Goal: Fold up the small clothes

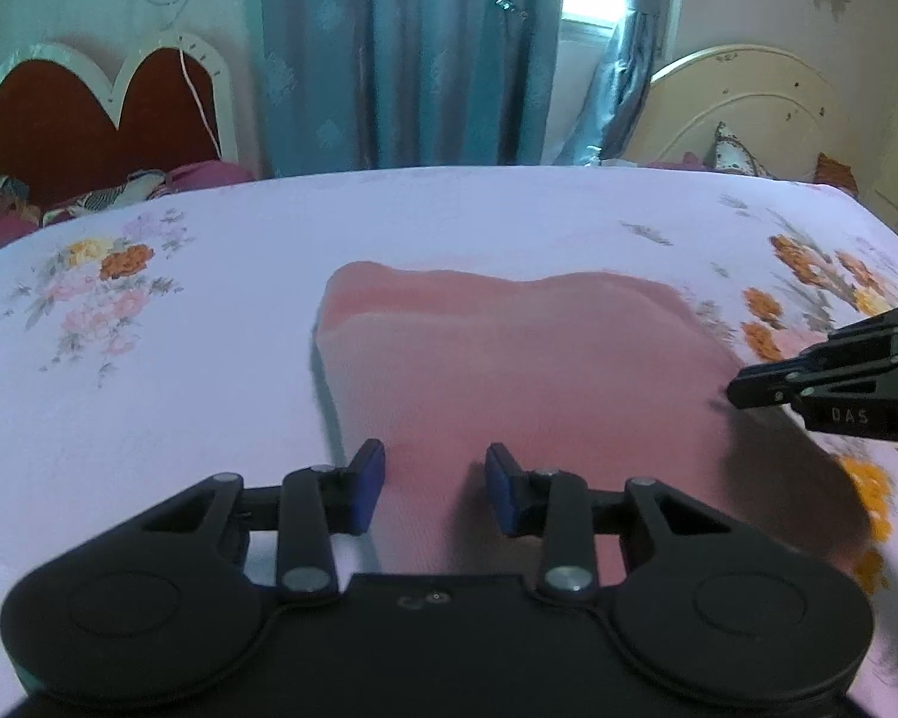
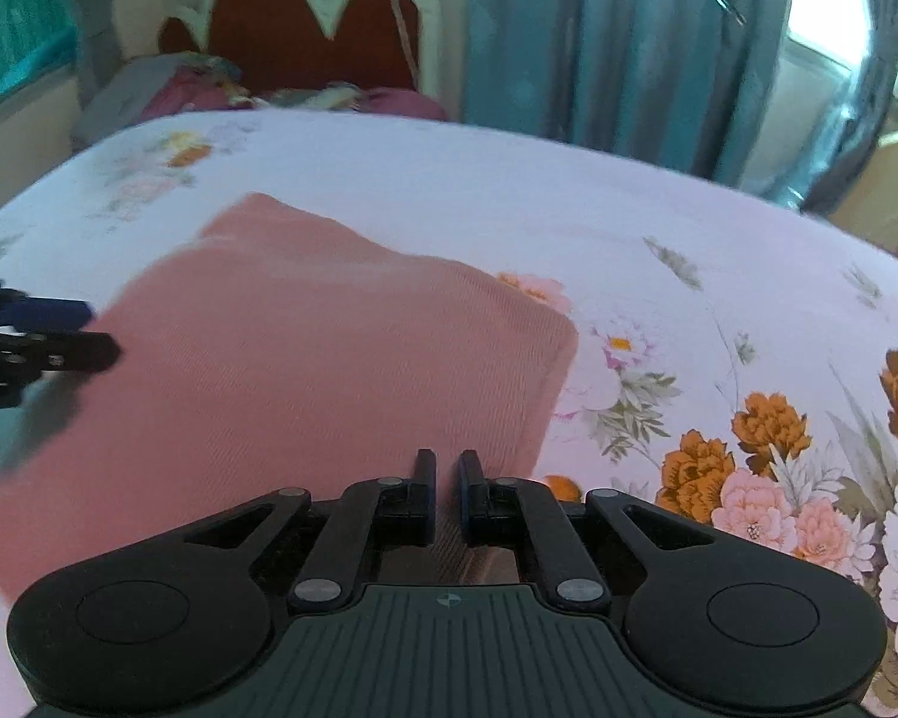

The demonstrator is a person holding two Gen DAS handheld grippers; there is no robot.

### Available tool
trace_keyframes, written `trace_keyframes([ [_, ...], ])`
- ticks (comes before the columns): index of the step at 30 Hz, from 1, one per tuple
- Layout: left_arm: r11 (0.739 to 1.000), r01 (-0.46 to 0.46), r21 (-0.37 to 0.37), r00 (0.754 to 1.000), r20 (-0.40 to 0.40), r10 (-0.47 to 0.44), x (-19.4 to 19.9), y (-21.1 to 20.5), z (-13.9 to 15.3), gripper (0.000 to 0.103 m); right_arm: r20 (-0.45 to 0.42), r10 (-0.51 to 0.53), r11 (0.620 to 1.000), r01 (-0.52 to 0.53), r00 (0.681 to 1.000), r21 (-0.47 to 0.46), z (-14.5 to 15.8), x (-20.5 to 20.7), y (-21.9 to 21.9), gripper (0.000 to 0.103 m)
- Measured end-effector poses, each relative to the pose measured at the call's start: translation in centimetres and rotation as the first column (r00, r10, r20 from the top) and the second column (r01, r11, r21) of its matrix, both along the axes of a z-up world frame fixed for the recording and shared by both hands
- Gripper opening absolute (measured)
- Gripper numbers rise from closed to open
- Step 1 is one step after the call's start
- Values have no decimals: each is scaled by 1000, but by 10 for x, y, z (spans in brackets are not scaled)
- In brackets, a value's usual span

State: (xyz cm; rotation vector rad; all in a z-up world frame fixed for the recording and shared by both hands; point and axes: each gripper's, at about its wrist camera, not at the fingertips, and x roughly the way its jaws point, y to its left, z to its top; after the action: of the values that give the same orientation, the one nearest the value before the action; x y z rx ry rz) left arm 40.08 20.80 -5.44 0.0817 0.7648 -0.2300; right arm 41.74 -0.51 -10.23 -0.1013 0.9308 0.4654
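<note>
Nearest the left wrist lens, the left gripper (image 1: 434, 487) stands with jaws spread wide, grasping nothing, poised at the near edge of the pink garment (image 1: 509, 371). That garment lies on the floral bedsheet (image 1: 149, 359), already doubled into a thick, roughly square packet; judged from this, folding is well advanced, with perhaps one last fold or a smoothing left. Right gripper (image 2: 447, 499) shows jaws nearly closed with a slim gap, over the garment's near edge; whether cloth is pinched there cannot be told. Only the right view shows the garment's right folded edge; only the left shows layered edges at the far side.
</note>
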Motion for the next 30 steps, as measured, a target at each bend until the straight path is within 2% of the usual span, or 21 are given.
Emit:
trace_keyframes([
  [5, 1000, 3, -18, 1000, 7, -2, -45, -13, 1, 31, -15, 89, 996, -89, 996, 27, 8, -41, -5, 5],
  [9, 1000, -11, -12, 999, -45, 10, -61, -19, -17, 31, 5, 155, 988, -154, 988, -31, 0, -62, -6, 5],
  [12, 1000, -24, 11, 998, -57, 25, -64, -20, -30, 32, 5, 117, 991, -116, 993, -63, -10, -64, -14, 5],
  [18, 997, -72, -2, 996, -60, 71, -81, -15, -29, 32, 5, 47, 999, -47, 999, -25, -12, -68, -22, 4],
  [30, 993, -105, 49, 991, -73, 109, -96, -25, -27, 30, -39, 44, 997, -46, 998, -57, -12, -79, -20, 5],
])
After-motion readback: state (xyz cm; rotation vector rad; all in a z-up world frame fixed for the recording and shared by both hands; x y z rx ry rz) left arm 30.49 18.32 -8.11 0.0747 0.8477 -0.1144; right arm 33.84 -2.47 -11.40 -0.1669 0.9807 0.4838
